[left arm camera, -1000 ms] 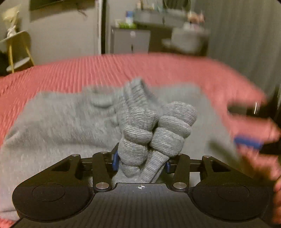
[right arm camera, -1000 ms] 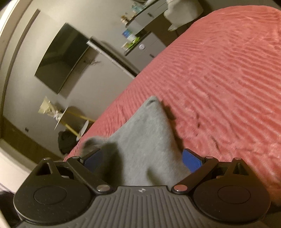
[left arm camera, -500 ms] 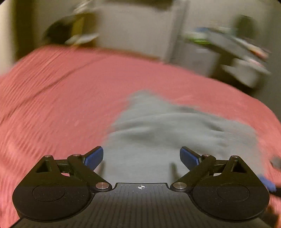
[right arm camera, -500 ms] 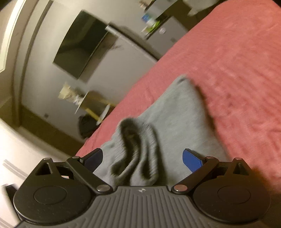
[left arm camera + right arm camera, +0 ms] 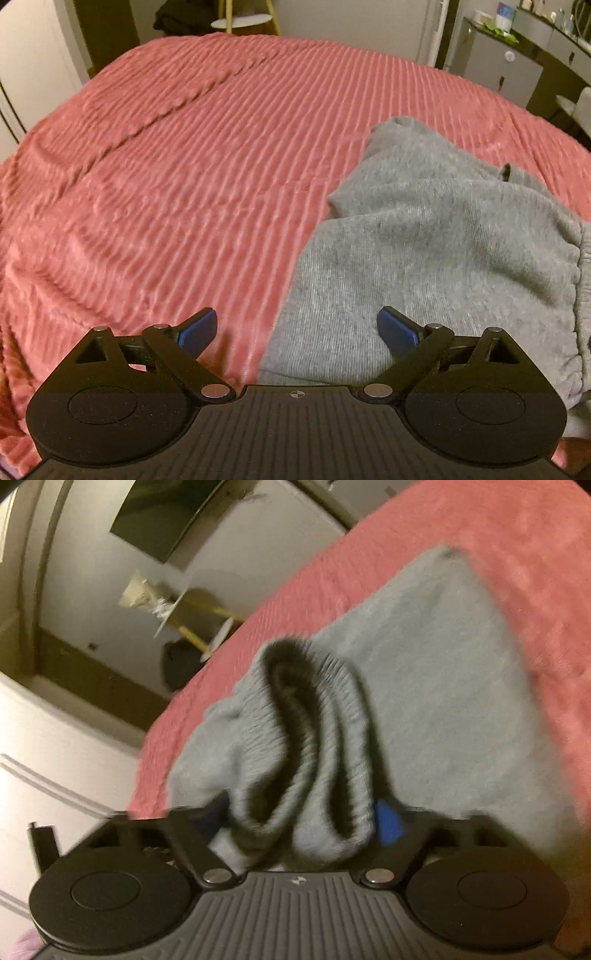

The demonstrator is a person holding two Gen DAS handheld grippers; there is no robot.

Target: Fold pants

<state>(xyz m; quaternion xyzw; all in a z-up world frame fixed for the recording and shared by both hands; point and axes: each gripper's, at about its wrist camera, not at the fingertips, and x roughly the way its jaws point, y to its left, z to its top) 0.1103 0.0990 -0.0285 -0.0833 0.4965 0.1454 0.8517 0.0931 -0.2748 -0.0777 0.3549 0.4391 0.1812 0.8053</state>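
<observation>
Right wrist view: your right gripper (image 5: 299,821) has just been closing around the grey knitted pants' (image 5: 424,701) ribbed cuffs (image 5: 317,760); your left gripper (image 5: 297,328) gapes empty.

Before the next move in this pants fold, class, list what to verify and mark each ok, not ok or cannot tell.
1. Left gripper open, nothing between its pads: ok.
2. Pants lying on the bed: ok.
3. Ribbed cuffs between the right gripper pads, whose jaws have just been closing: ok.
4. Right pads pressing firmly on the cuffs: cannot tell, the view is blurred.
5. Pants smooth: not ok, wrinkles show in the left view.
</observation>
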